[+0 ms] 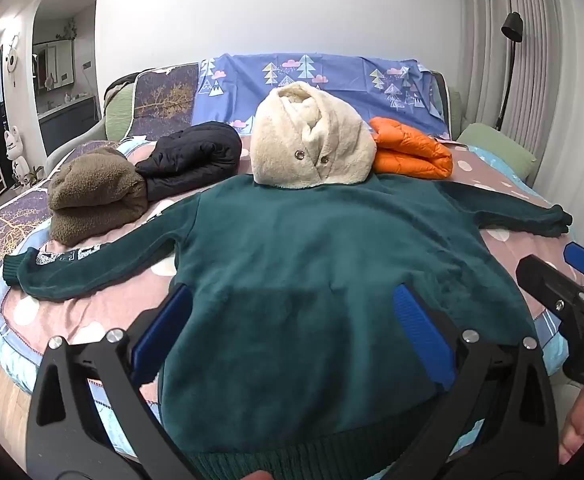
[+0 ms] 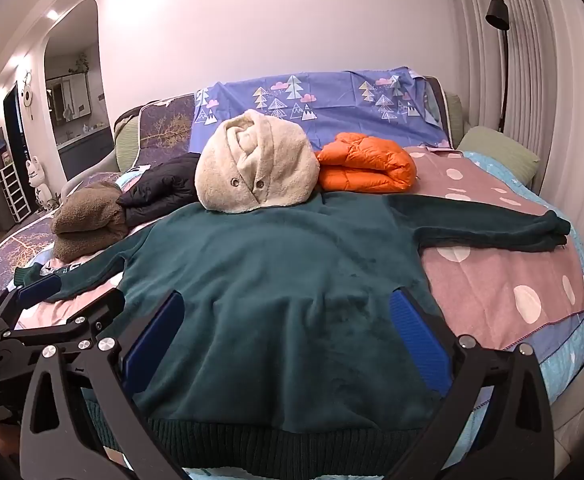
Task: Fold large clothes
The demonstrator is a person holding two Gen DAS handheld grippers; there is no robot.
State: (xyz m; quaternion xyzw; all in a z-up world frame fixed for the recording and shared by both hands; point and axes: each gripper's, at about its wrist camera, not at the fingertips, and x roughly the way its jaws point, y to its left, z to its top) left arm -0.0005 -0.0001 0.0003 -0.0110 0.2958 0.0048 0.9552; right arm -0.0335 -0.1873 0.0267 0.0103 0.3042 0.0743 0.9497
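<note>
A large dark green fleece sweater [image 1: 311, 264] lies flat on the bed, back up, both sleeves spread out, ribbed hem toward me; it also shows in the right wrist view [image 2: 276, 280]. My left gripper [image 1: 292, 320] is open and empty, hovering above the sweater's lower part. My right gripper [image 2: 284, 328] is open and empty above the lower right part. The right gripper shows at the left wrist view's right edge [image 1: 571, 280]; the left gripper shows at the right wrist view's left edge [image 2: 52, 304].
Folded clothes sit along the far side of the bed [image 2: 511, 300]: a brown fleece [image 1: 96, 196], a black jacket [image 1: 192, 160], a cream fleece [image 1: 311, 144] touching the sweater's collar, and an orange down jacket [image 1: 411, 152]. A floor lamp [image 1: 509, 64] and curtains stand at the right.
</note>
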